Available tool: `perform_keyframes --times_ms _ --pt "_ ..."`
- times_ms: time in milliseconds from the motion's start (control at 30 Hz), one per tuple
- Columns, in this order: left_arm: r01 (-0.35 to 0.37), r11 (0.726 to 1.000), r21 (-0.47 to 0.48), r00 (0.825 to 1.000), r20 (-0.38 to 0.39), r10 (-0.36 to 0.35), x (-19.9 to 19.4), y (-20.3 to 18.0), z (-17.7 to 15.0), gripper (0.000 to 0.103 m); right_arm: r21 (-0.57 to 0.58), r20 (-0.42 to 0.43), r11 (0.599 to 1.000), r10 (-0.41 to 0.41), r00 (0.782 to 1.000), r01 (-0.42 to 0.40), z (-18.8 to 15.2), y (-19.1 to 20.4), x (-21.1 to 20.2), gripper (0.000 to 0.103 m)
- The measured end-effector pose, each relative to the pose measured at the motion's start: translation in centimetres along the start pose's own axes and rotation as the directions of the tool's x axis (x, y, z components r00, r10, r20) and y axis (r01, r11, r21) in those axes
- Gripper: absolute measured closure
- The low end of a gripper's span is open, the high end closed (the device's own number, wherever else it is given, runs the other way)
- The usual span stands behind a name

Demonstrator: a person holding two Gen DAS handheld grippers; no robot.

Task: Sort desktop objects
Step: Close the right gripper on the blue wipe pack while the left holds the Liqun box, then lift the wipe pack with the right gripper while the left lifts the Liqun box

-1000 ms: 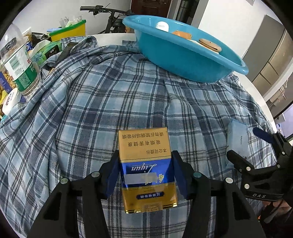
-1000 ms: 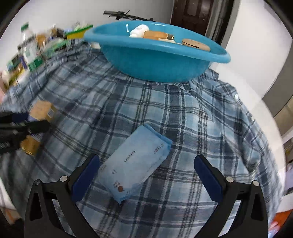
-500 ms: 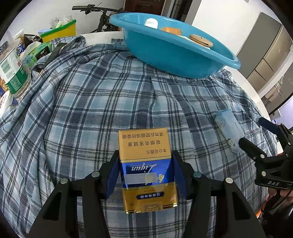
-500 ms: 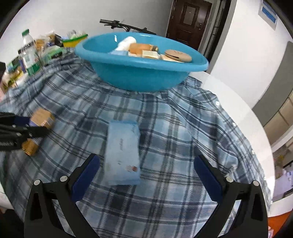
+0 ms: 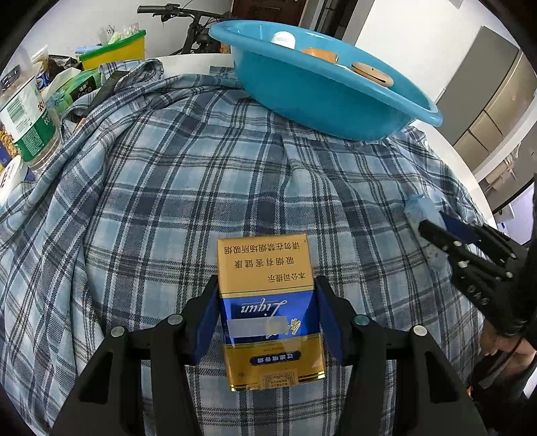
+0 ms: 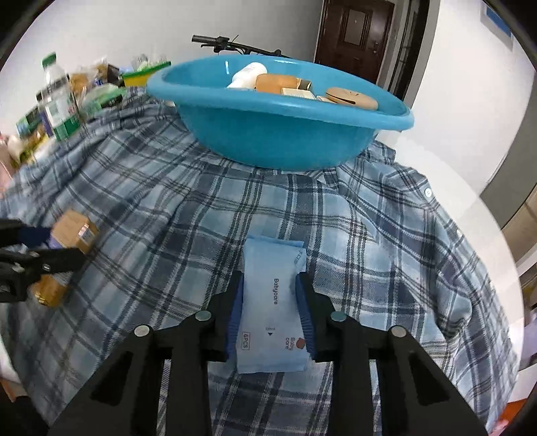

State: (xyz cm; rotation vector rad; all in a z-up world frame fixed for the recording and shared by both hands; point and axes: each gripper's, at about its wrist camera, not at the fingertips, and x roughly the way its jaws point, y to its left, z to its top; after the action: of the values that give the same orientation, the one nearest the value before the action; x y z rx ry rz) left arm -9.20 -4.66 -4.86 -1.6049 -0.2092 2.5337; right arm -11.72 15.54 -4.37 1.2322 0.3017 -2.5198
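Observation:
My left gripper (image 5: 266,302) is shut on a gold and blue cigarette pack (image 5: 268,308), held over the plaid shirt (image 5: 184,187). My right gripper (image 6: 272,302) is shut on a light blue Babycare wipes packet (image 6: 270,302), also over the shirt. The blue basin (image 6: 278,134) stands at the far side and holds a white bottle (image 6: 246,75), a tan tube and a round wooden disc (image 6: 350,97). In the left wrist view the right gripper (image 5: 436,231) with the packet (image 5: 419,214) shows at the right. In the right wrist view the left gripper (image 6: 43,248) with the pack (image 6: 72,231) shows at the left.
A water bottle (image 5: 28,124), a yellow-green box (image 5: 114,50) and snack packs crowd the table's far left. A bicycle (image 5: 188,20) stands behind the white round table (image 6: 470,214). Grey cabinets (image 5: 486,90) are at the right.
My right gripper has closed on the wipes packet, which now lies straight between its fingers. The left gripper still holds the cigarette pack, shifted slightly.

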Motion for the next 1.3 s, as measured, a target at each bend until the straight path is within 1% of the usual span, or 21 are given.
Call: perform_keyframes --times_ms 133,300,433,467,500,533,633,667,700,733,800,967,1100,1300 --pt "0.011 1.0 0.007 1.0 0.001 -0.011 0.0 -0.5 0.1 0.046 -0.003 0.005 1.0 -0.004 1.0 0.004 0.1 -0.5 -0.6 0.073" --pt "0.023 0.999 0.024 1.0 -0.004 -0.023 0.1 -1.2 -0.1 0.046 0.015 -0.033 0.999 0.044 0.998 -0.044 -0.5 -0.8 0.2 0.071" --pt "0.017 0.999 0.027 1.0 -0.012 -0.017 0.2 -1.2 -0.2 0.046 -0.011 -0.042 1.0 0.026 0.999 -0.026 -0.8 -0.2 0.5 0.064" --pt "0.016 1.0 0.025 1.0 -0.013 -0.016 0.2 -1.2 -0.2 0.046 -0.014 -0.045 1.0 0.027 0.999 -0.028 -0.8 -0.1 0.7 0.062" --pt "0.015 1.0 0.025 1.0 -0.014 -0.015 0.3 -1.2 -0.2 0.046 -0.017 -0.049 0.999 0.03 0.998 -0.031 -0.9 0.0 0.8 0.056" --pt "0.015 1.0 0.024 1.0 -0.016 -0.015 0.3 -1.1 -0.2 0.046 -0.02 -0.049 0.999 0.033 0.998 -0.034 -1.0 0.0 0.9 0.054" --pt "0.014 1.0 0.022 1.0 -0.016 -0.013 0.3 -1.0 -0.3 0.046 -0.025 -0.05 1.0 0.016 0.999 -0.017 -1.1 0.3 1.2 0.054" --pt "0.014 1.0 0.022 1.0 -0.016 -0.014 0.3 -1.0 -0.3 0.046 -0.017 -0.051 1.0 0.012 0.999 -0.013 -1.2 0.2 1.3 0.057" --pt "0.016 1.0 0.021 1.0 -0.016 -0.016 0.3 -1.0 -0.3 0.046 -0.004 -0.051 1.0 0.016 0.999 -0.016 -1.2 0.0 1.4 0.062" --pt "0.017 1.0 0.02 1.0 -0.015 -0.017 0.3 -1.0 -0.3 0.046 0.011 -0.047 1.0 0.028 0.998 -0.028 -1.2 -0.2 1.3 0.065" --pt "0.018 1.0 0.021 1.0 -0.011 -0.018 0.2 -1.1 -0.4 0.046 0.04 -0.037 0.998 0.055 0.998 -0.053 -1.1 -0.6 0.8 0.068" --pt "0.001 1.0 0.026 1.0 0.012 -0.001 -0.1 -1.3 -0.3 0.046 0.054 -0.004 0.997 0.046 0.999 -0.046 -0.9 -0.9 -0.3 0.068" --pt "-0.036 0.999 0.041 0.998 0.059 0.033 -0.7 -1.4 -0.3 0.046 0.063 0.008 0.997 0.04 0.999 -0.04 -0.8 -1.1 -0.9 0.068" --pt "-0.019 0.999 0.034 0.998 0.065 0.016 -1.0 -1.3 -0.3 0.046 0.069 0.017 0.996 0.057 0.998 -0.058 -0.6 -1.6 -1.6 0.067"
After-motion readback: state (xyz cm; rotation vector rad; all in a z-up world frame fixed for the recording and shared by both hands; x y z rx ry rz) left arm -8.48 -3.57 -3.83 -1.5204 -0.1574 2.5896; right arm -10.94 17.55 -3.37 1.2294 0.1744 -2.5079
